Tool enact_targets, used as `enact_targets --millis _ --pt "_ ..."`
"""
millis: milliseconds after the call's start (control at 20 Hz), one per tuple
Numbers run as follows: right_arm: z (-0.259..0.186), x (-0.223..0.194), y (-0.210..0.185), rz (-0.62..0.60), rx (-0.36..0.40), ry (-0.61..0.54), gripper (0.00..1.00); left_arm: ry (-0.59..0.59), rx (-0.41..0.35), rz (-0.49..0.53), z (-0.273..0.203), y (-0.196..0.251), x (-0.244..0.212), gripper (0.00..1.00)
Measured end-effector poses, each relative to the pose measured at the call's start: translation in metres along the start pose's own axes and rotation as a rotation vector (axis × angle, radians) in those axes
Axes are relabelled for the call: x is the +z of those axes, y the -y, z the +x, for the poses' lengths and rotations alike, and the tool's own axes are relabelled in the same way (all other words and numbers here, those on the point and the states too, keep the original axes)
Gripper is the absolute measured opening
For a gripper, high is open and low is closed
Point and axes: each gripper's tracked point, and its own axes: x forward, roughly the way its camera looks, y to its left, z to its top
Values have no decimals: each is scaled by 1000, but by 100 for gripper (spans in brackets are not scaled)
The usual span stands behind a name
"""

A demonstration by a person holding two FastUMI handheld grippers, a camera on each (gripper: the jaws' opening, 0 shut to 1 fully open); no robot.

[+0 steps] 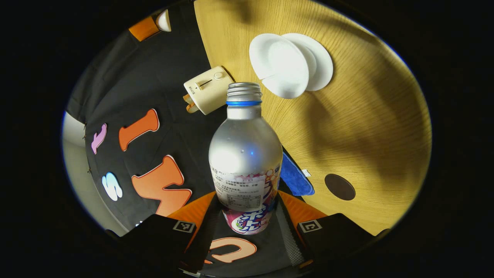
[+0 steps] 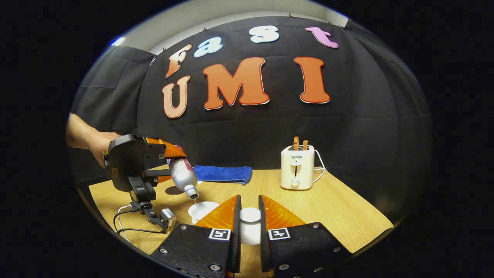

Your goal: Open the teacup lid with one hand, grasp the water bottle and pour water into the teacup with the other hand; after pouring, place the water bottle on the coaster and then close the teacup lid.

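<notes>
Right gripper view: the water bottle [image 2: 183, 173] is seen clamped between the fingers of the left gripper [image 2: 166, 164], tipped neck-down over the teacup [image 2: 202, 210], with what looks like a thin stream falling from its mouth. The lid [image 2: 250, 215] is pinched between the fingers of the right gripper [image 2: 247, 216], held up just beside the cup. A hand [image 2: 94, 144] is seen behind the left gripper.

Left gripper view: the bottle [image 1: 245, 154] is held low on its body by the left gripper [image 1: 247, 227], with the cup [image 1: 278, 65] and lid [image 1: 314, 60] beyond its open neck. The coaster [image 1: 339, 187] lies on the table [image 1: 366, 127], well apart from the cup, near a blue cloth [image 1: 295, 177].

Risks, as judged:
- The stream could miss the rim if the neck drifts; the cup is shallow and wide.
- Overfilling is likely if the tilt is kept too long.
- The bottle is gripped near its base, so it could pivot or slip while tipped.
- The lid could be knocked by the bottle, being held so close.
- The toaster [image 2: 297, 166] and the cables [image 2: 127, 220] are near any spill.

Hard to make out: the water level in the cup cannot be told; the cup is partly hidden behind the right gripper's finger; the stream is barely visible.
</notes>
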Motion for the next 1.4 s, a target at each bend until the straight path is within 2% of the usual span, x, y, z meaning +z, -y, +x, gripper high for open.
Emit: enact_targets --millis 150,300,600,900,1100,1200,1300,1400 --pt "3 4 -7 -12 1 -4 21 7 36 -68 0 -6 -1 82" --pt "7 8 -13 -15 -1 -3 21 44 90 -216 -4 -14 0 82" --pt "16 10 -29 -27 -4 -17 21 40 233 -681 -12 -35 -37 82" --pt "30 23 -57 -64 17 -7 21 9 364 -1055 -19 -48 -92 81" --pt "45 24 -78 -71 35 -9 21 -38 435 -1414 -25 -39 -138 81" --pt "53 21 -88 -78 46 -10 21 -53 438 -1554 -12 -29 -151 81" --pt "62 16 -97 -80 61 -17 21 -68 403 -1664 4 -14 -153 81" --pt "69 9 -102 -88 58 -24 21 -76 302 -1800 17 0 -142 81"
